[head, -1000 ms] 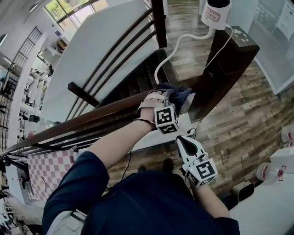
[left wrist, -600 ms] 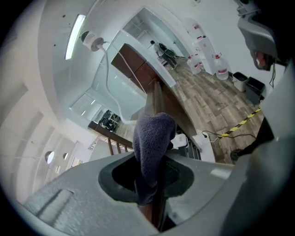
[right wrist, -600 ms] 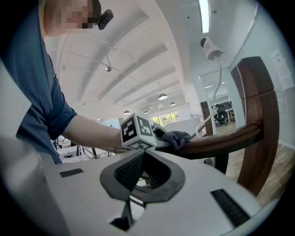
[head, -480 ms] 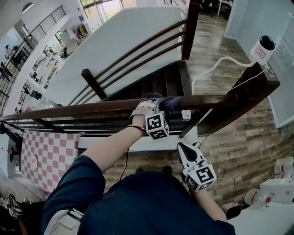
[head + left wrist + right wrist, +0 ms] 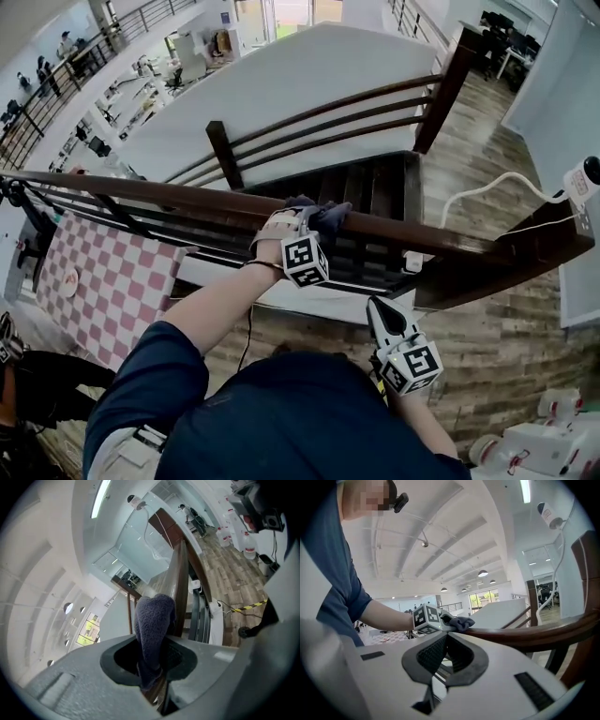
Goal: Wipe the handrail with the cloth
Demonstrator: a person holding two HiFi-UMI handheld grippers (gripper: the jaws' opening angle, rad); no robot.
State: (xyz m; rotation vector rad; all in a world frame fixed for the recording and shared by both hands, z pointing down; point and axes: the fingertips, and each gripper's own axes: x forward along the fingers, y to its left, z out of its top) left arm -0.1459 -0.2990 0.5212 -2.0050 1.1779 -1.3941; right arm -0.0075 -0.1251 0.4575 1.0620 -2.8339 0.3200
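A dark brown wooden handrail [image 5: 169, 190] runs from the left edge to a thick post at the right. A dark blue cloth [image 5: 322, 215] is draped over its top near the middle. My left gripper [image 5: 311, 221] presses onto the rail there, shut on the cloth. In the left gripper view the cloth [image 5: 153, 620] bulges out between the jaws of my left gripper [image 5: 152, 670], with the handrail [image 5: 179, 571] stretching ahead. My right gripper [image 5: 375, 306] hangs below the rail, shut and holding nothing. From the right gripper [image 5: 445, 641] view I see the handrail [image 5: 525, 635] and the cloth [image 5: 462, 622].
The dark end post [image 5: 548, 248] carries a white device [image 5: 583, 183] with a white cable [image 5: 487, 187]. Beyond the rail is an open stairwell [image 5: 375, 192] with a second railing [image 5: 328, 127]. A checkered surface [image 5: 103, 281] lies below left. White bottles [image 5: 553, 441] stand on the plank floor at the bottom right.
My left gripper has slid the cloth along the rail, away from the end post. The right gripper has stayed low beside the body.
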